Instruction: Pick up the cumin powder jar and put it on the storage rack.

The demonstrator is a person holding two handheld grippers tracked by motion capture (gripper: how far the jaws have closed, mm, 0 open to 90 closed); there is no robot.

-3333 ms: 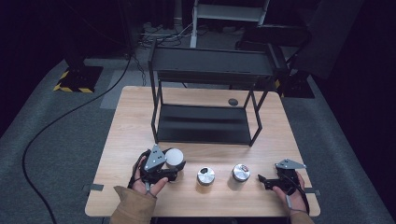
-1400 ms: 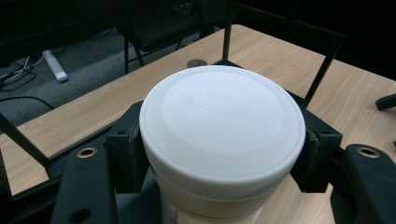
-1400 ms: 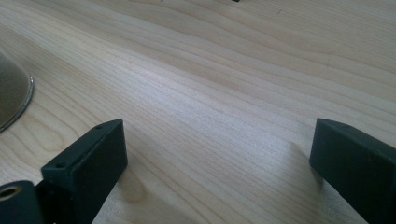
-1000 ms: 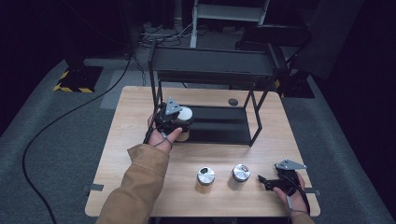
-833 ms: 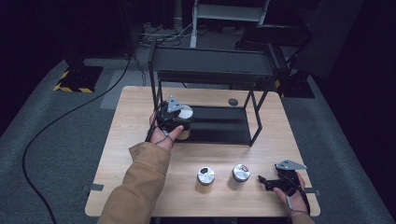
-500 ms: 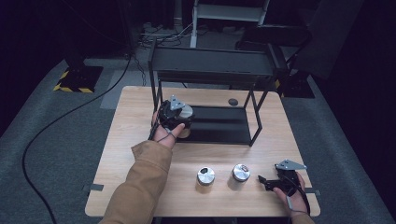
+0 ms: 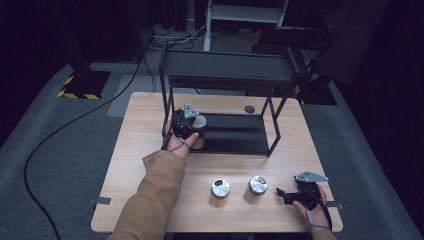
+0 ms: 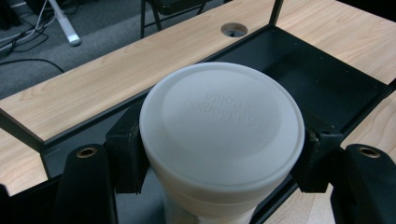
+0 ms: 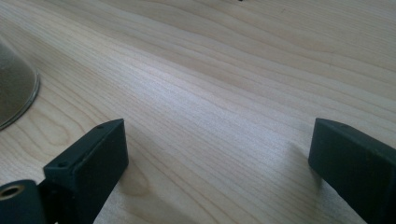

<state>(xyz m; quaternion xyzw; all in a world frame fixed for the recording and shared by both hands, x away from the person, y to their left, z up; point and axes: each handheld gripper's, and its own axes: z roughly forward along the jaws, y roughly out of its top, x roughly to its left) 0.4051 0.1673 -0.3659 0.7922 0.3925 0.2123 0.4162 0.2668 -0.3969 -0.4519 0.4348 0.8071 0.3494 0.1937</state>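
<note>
Left tool (image 7: 192,125) clamped on white lidded container (image 8: 222,135), jaws pressing its sides just under the lid rim. Carried from the near left edge of the bench (image 7: 145,115) a few seconds back, up to the front left corner of the black rack (image 7: 227,65), and sunk a little lower toward the rack's bottom shelf (image 7: 235,135) over the last second. Now held upright over that shelf's left end, close by the rack's left post (contact with the shelf not clear from either view). Right tool (image 9: 215,163) unmoved at the near right corner of the bench, jaws spread wide over bare wood, nothing between them.

Raised lettering moulded into the lid, seen upside down in the left gripper view, too faint to read.

Container round, matt white, with a broad flat lid slightly wider than the body, a shallow circular step near the lid's edge. Two small silver-topped jars (image 7: 220,187) (image 7: 258,184) standing side by side on the near part of the bench, well apart from the rack, as before. Dark round hole (image 7: 249,108) in the bench behind the shelf.
</note>
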